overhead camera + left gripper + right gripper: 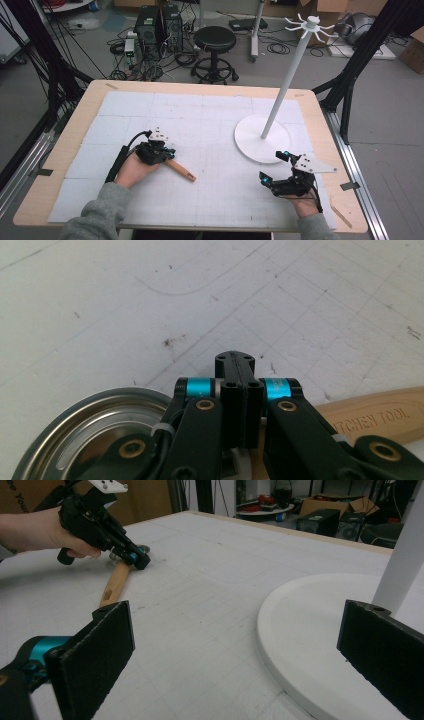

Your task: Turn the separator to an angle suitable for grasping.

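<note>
Left gripper view: left gripper [239,390] fingers pressed together above wooden-handled ladle [372,412].

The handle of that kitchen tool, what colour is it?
Light brown wood. The handle shows best in the left gripper view, stamped "KITCHEN TOOL".

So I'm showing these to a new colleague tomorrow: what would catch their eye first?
Probably the tall white stand with hook arms at its top, rising from a round base on the table's right half. Next, the left gripper, jaws shut, over a wooden-handled kitchen tool with a round metal head, left of centre. The right gripper waits with open jaws beside the stand's base.
</note>
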`<state>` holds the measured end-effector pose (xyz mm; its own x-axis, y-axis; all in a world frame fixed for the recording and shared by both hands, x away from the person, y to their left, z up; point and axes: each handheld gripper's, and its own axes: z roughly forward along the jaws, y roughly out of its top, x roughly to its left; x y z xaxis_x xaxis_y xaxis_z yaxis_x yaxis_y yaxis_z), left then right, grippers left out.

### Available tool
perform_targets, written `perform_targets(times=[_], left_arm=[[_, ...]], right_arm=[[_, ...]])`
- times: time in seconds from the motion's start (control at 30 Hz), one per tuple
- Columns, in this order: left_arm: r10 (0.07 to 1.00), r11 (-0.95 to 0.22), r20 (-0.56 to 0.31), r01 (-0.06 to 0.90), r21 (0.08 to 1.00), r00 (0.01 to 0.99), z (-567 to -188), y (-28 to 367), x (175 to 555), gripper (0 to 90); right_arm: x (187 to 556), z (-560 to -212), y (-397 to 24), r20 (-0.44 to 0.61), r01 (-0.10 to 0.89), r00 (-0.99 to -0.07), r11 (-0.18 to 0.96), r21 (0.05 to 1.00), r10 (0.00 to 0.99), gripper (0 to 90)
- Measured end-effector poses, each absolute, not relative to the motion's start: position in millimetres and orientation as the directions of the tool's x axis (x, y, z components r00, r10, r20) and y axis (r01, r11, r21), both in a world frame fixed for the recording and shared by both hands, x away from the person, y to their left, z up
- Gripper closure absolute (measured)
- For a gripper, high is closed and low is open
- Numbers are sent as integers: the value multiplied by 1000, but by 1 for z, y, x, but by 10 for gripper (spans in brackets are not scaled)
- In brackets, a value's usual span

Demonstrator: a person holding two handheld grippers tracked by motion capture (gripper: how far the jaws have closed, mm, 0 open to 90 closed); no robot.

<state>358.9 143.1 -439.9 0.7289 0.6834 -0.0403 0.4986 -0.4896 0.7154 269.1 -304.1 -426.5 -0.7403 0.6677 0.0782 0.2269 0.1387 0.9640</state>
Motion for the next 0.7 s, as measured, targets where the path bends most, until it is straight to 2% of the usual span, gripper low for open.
perform_targets(times=[0.7], left_arm=[[671,-544,7,486,683,741,-436,146,345,899]], right_arm=[[270,-427,-303,75,227,-741,145,963,667,10]])
